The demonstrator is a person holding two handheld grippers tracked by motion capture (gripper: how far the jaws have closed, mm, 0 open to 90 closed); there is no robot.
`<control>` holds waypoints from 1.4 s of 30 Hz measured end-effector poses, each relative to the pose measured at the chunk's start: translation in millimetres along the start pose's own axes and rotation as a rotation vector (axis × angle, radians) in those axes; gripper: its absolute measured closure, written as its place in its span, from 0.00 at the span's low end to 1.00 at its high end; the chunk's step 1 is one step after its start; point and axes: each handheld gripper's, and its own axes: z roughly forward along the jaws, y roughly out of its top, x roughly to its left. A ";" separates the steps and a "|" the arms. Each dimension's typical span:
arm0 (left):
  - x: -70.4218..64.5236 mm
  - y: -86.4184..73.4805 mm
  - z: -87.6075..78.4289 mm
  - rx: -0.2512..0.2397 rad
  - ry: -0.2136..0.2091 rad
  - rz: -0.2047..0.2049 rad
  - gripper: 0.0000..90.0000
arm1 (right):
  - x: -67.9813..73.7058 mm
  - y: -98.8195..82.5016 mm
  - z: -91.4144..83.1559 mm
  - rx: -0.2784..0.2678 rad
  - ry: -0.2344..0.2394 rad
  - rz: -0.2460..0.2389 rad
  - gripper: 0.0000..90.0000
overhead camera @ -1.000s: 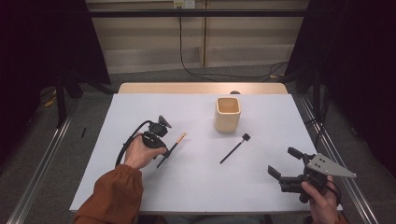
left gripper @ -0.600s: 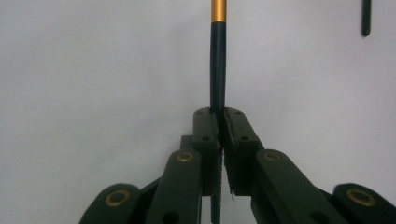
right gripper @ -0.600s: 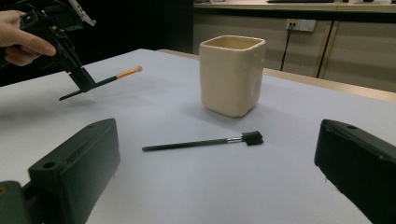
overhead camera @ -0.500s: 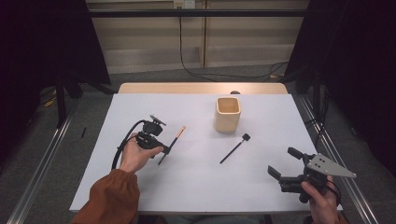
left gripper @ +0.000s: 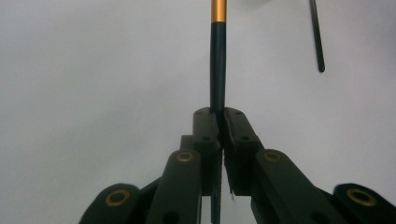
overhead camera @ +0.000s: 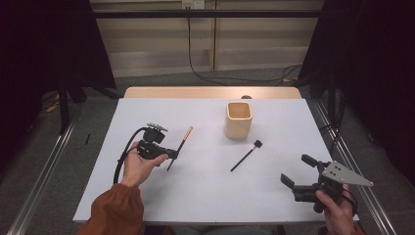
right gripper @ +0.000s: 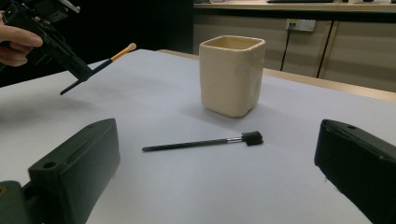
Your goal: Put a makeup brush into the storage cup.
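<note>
My left gripper (overhead camera: 171,154) is shut on the dark handle of a thin brush (overhead camera: 183,141) with a gold ferrule, holding it tilted just above the white table at the left. Seen from the left gripper view, the handle (left gripper: 217,56) runs straight out from the closed jaws (left gripper: 219,116). A second, all-black brush (overhead camera: 244,156) lies flat near the middle, in front of a beige square cup (overhead camera: 239,119). At the front right my right gripper (overhead camera: 295,169) is held open and empty, its jaws framing the black brush (right gripper: 196,143) and the cup (right gripper: 231,74).
The white table top (overhead camera: 205,196) has a wooden strip along its far edge. Metal rails run down both sides of the table. A cable hangs down the back wall, and dark curtains stand at left and right.
My left gripper has risen a little and drifted left with the gold-ferruled brush, which now hangs off the table. The right gripper has stayed put.
</note>
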 end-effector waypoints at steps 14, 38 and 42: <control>-1.5 -10.2 -9.3 -0.150 0.010 0.019 0.94 | -0.1 -0.1 0.2 0.000 0.001 -0.001 0.00; -7.8 -28.3 -24.7 -0.386 -0.009 0.070 0.94 | 0.8 0.1 0.6 0.003 0.007 0.003 0.00; -10.3 -29.8 -27.8 -0.419 -0.018 0.074 0.94 | 0.6 -0.1 0.7 0.002 0.004 0.008 0.00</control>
